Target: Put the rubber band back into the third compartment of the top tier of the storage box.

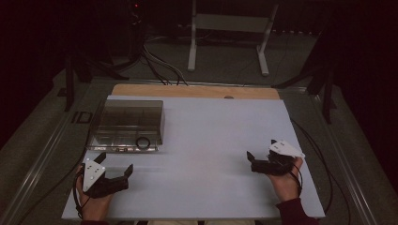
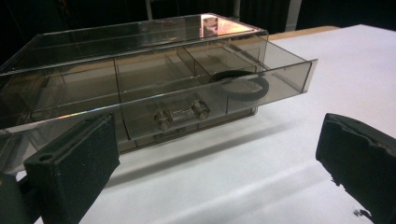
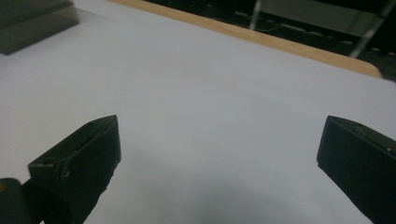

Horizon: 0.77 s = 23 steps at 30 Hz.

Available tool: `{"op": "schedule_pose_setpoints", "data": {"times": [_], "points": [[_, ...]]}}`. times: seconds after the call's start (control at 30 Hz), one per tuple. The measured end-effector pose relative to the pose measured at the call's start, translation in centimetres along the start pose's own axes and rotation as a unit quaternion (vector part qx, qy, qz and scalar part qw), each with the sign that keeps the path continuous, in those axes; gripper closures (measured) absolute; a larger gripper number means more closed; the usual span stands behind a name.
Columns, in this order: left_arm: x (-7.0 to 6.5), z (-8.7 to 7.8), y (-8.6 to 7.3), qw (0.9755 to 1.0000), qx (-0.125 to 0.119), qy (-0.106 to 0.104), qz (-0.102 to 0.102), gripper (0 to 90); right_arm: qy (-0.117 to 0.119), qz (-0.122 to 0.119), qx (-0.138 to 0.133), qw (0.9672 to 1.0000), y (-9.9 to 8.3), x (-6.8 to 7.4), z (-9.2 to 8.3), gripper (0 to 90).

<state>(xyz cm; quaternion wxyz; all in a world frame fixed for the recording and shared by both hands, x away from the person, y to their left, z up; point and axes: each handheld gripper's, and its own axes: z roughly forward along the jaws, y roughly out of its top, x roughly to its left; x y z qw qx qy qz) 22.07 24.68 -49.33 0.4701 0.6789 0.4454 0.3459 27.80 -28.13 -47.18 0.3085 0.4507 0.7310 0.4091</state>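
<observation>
No readable text or labels appear anywhere, though the dim light may hide some.

The table [image 1: 211,140] is white with a tan wooden strip at its 12 o'clock edge. The box [image 1: 126,124] is clear smoky grey plastic; a black ring [image 1: 143,142] lies inside. Both grippers are black, each with 1 pale grey plate. 1 sleeve [image 1: 295,211] is dark red.

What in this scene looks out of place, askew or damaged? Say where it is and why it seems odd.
The clear box has its drawer pulled partly out, and its front sits slightly slanted to the case. A black ring lies in the right-hand compartment. Nothing looks spilled or broken. Both tongs, left and right, are open and empty.
</observation>
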Motion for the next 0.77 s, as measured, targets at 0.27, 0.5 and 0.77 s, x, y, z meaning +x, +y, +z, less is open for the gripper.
{"op": "schedule_pose_setpoints", "data": {"times": [0.27,0.5,0.77], "points": [[0.0,0.0,0.1,1.0,-0.004,-0.001,-0.001,0.3,0.003,0.041,-0.037,0.9985,-3.3,-1.8,-2.7,0.2],[0.1,0.0,0.2,1.0,-0.005,-0.001,-0.001,0.3,-0.002,0.033,-0.043,0.9985,-4.9,-1.6,-3.7,0.1],[-0.2,0.3,0.2,1.0,0.002,0.001,0.002,0.3,0.0,0.038,-0.031,0.9988,-5.4,-1.9,-3.4,0.1]]}}
